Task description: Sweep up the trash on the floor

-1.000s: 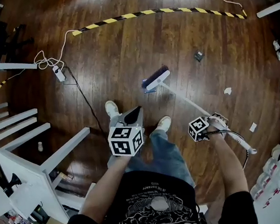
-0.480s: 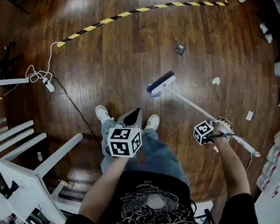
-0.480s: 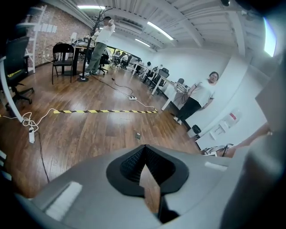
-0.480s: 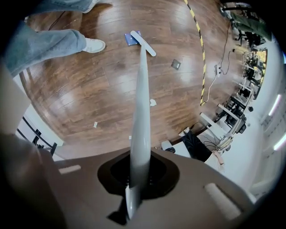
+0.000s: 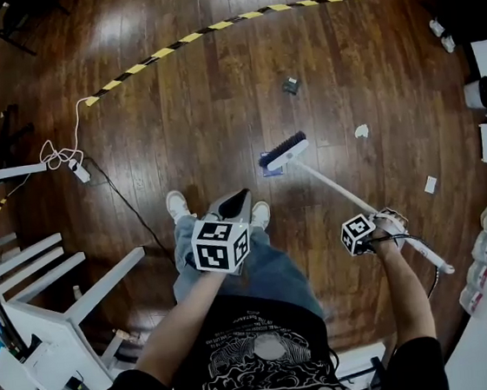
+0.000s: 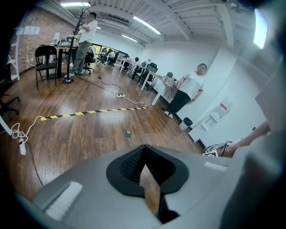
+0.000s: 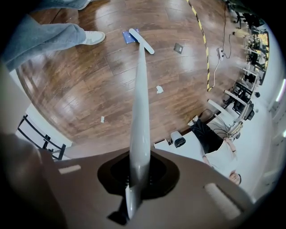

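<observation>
Two tongs show in the head view: my left gripper (image 5: 236, 202) hangs above my jeans, and my right gripper (image 5: 384, 217) holds the broom (image 5: 284, 151). Its head rests on the wooden floor (image 5: 198, 99), with a crumpled paper (image 5: 361, 131) nearby. In the left gripper view, my jaws are pressed together with nothing between them. In the right gripper view, my jaws pinch the broom's white handle.

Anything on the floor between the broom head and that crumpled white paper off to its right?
Nothing visible. Only bare wood floor lies between the broom head and the crumpled paper. The right gripper is shut on the broom handle.
</observation>
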`<act>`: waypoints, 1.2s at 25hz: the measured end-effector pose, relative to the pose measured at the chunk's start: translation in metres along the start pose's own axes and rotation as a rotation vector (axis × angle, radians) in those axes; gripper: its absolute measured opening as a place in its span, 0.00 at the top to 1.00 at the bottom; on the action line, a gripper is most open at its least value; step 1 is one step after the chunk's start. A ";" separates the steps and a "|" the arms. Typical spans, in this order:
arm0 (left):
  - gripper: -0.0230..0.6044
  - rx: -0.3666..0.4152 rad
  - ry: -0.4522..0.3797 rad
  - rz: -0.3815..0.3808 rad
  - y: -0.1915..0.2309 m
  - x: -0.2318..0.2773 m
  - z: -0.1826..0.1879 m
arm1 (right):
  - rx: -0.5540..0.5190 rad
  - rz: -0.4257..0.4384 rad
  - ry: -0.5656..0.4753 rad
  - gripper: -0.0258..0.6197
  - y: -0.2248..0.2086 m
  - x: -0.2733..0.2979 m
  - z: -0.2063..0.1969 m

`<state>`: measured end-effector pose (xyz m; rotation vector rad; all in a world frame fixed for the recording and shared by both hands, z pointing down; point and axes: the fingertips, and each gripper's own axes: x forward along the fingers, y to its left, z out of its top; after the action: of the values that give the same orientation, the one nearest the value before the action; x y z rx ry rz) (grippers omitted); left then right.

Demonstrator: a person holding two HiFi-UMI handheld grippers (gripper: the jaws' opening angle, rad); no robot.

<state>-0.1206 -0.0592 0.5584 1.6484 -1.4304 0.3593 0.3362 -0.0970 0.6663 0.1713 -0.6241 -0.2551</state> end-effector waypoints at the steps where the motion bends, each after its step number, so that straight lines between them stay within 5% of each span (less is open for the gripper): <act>1: 0.96 0.006 0.003 -0.004 -0.003 0.001 0.000 | 0.005 0.008 0.004 0.96 0.003 0.002 -0.004; 13: 0.96 0.056 0.018 -0.022 -0.024 0.006 0.005 | 0.133 0.114 -0.071 0.96 0.019 0.003 -0.017; 22: 0.96 0.127 0.016 -0.070 -0.058 0.010 0.035 | 0.437 0.408 -0.200 0.96 0.048 -0.026 -0.019; 30: 0.96 0.138 0.005 -0.159 -0.070 0.037 0.075 | 0.598 0.473 -0.238 0.96 -0.024 -0.059 0.043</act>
<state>-0.0713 -0.1456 0.5127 1.8580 -1.2843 0.3781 0.2599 -0.1060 0.6621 0.5633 -0.9456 0.3823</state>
